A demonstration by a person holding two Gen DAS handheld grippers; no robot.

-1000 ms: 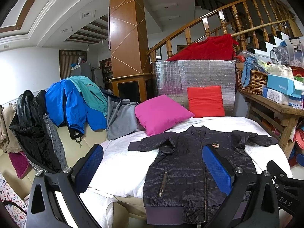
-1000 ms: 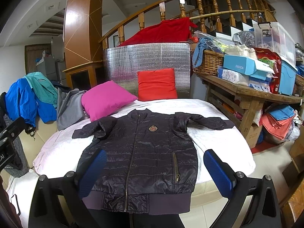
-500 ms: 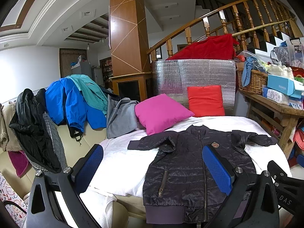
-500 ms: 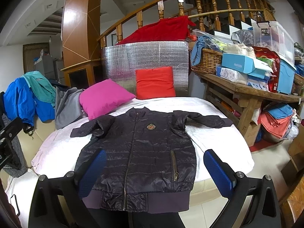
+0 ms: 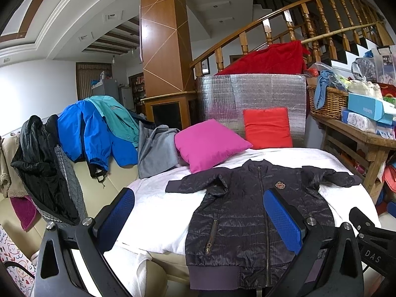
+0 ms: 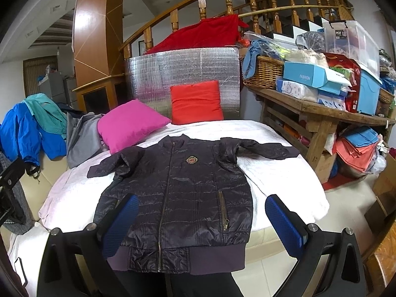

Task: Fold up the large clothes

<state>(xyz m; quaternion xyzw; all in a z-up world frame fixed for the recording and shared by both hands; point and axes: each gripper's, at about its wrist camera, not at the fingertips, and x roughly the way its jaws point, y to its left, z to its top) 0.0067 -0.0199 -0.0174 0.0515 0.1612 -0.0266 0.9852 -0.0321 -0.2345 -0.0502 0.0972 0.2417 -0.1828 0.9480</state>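
Quilted dark jacket spread flat, zipped, on white-covered bed, hem at 6 o'clock. Slightly nearer than a second ago. Left gripper and right gripper agape, empty. Folding unstarted.

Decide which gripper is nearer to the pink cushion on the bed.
Left, probably. The left gripper hovers open at the jacket's hem on the pink cushion's side; the right gripper, also open, hovers at the hem's other end.
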